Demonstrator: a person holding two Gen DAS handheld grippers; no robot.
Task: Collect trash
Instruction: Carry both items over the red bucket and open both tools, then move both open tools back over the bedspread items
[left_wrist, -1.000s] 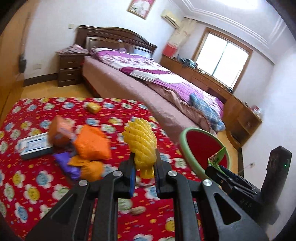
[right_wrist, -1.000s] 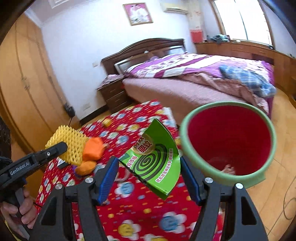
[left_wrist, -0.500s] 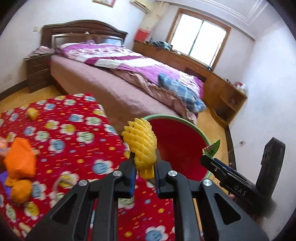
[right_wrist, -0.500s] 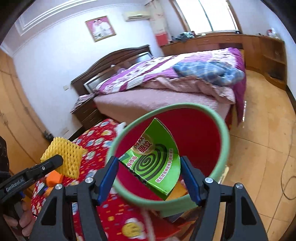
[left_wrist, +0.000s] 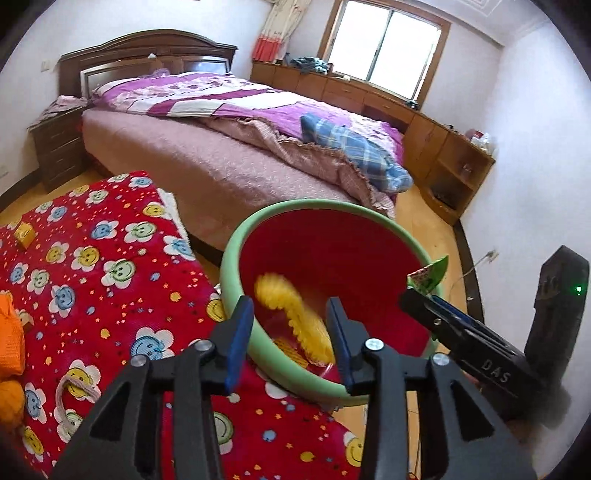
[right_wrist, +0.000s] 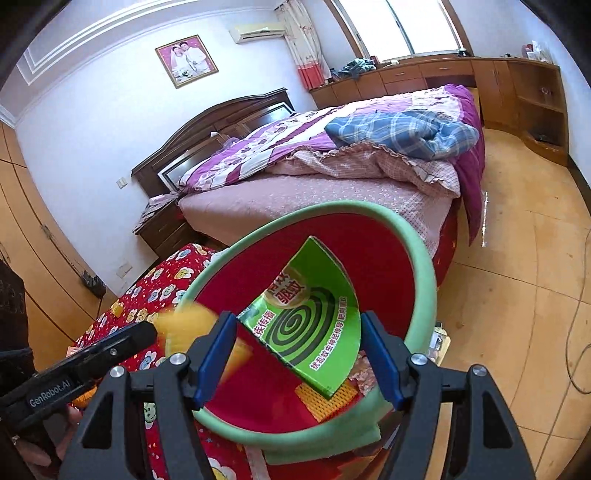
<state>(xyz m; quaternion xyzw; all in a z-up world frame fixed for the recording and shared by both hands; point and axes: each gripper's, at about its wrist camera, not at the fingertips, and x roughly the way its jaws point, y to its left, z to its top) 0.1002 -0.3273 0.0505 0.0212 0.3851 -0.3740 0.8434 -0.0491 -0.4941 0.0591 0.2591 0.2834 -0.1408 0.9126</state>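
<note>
As the left gripper opens, the yellow foam fruit net drops, blurred, into the red bin; the right gripper clamps the green mosquito-coil box above it. Orange scraps remain on the worktop, far left.

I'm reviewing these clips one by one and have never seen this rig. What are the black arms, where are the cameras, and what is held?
There is no robot: a person holds a two-finger claw in each hand, and a fisheye camera on each looks along its fingers. In the left view, the left claw is opening; the yellow foam net sleeve, blurred, hangs loose between its fingers above the green-rimmed red bucket. In the right view, the right claw grips a green mosquito-coil box over the same bucket. More orange trash lies on the red flowered cloth.
</note>
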